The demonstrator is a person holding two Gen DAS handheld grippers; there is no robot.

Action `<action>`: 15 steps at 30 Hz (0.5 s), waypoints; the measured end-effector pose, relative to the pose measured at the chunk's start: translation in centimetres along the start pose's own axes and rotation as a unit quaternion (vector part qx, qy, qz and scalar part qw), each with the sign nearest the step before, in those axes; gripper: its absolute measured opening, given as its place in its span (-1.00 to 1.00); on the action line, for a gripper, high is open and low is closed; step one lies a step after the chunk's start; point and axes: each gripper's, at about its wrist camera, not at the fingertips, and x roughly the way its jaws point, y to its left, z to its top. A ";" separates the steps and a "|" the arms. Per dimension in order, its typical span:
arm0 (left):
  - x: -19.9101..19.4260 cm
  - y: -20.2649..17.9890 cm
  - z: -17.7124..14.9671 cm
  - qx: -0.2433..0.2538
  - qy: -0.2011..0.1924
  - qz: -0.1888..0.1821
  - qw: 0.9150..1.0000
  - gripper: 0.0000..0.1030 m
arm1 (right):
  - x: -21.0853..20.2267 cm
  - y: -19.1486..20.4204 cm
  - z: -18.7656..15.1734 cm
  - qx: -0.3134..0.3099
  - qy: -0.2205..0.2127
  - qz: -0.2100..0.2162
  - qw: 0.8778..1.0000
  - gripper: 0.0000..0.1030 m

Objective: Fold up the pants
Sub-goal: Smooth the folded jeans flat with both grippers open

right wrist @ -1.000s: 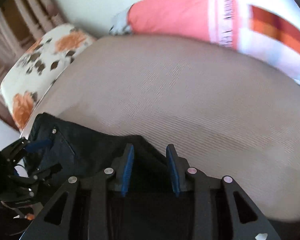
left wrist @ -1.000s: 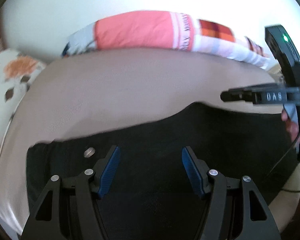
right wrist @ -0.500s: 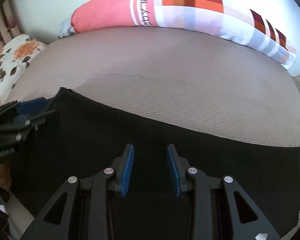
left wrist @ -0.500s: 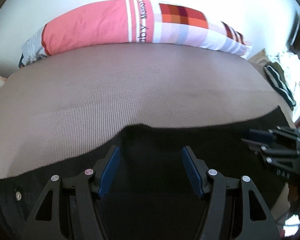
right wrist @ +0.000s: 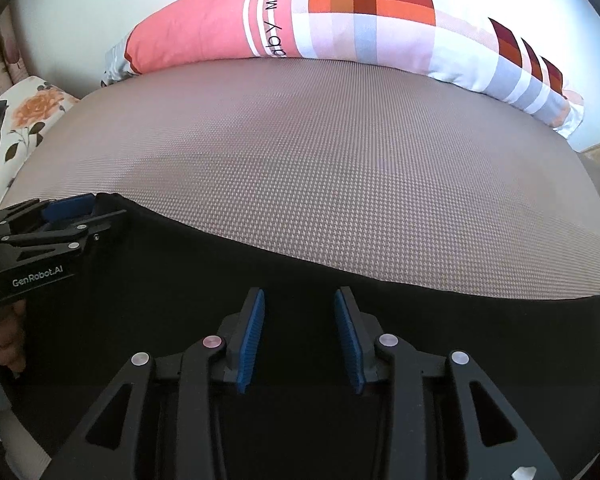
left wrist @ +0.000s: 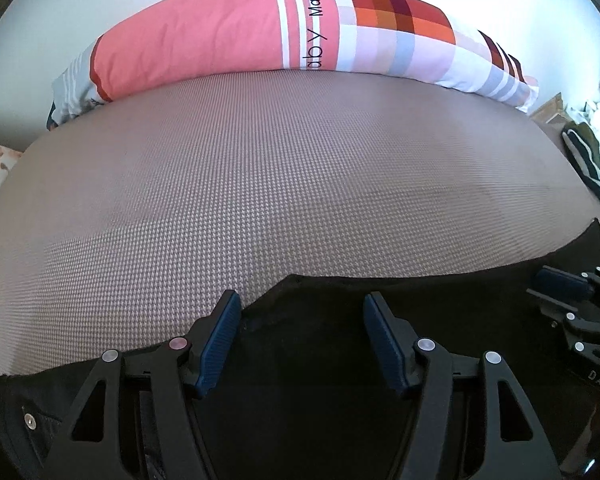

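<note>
Each of your wrist cameras sits just behind its own fingers, tilted steeply down and close over the black pants [left wrist: 320,392] on the brown mattress [left wrist: 280,184]. Both face the pink patchwork pillow [right wrist: 300,20] against the far wall. Your right view also catches the left gripper [right wrist: 66,210] at its left edge.

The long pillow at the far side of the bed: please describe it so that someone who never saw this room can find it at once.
Start from the wide brown woven bed surface with black pants spread on its near part. Along its far edge, against the pale wall, lies the long pillow. Its plain coral-pink end, white stripes with black lettering, and red, orange and lilac checks set it apart from the white cushion with orange flowers at the left.
</note>
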 end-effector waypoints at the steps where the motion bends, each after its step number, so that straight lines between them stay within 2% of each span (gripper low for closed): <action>1: -0.1 0.1 0.1 -0.004 0.001 -0.002 1.000 0.26 | -0.1 -0.1 -0.1 0.000 -0.001 0.001 1.000 -0.32; 6: -1.5 -0.2 -0.1 -0.014 0.005 0.005 1.000 0.26 | 0.0 0.3 0.0 -0.009 -0.003 0.011 1.000 -0.04; 8: -2.4 -0.5 -0.5 -0.012 -0.001 0.008 1.000 0.26 | -0.1 0.8 -0.1 -0.017 -0.007 0.003 1.000 -0.01; 12: -5.3 -1.1 -2.5 -0.005 -0.025 0.023 0.999 0.26 | -0.3 0.2 -0.3 0.000 -0.014 0.018 1.000 -0.01; 15: -6.5 -0.9 -4.3 -0.009 -0.024 0.032 0.999 0.26 | -0.8 -0.4 -0.6 0.005 -0.022 0.013 1.000 -0.01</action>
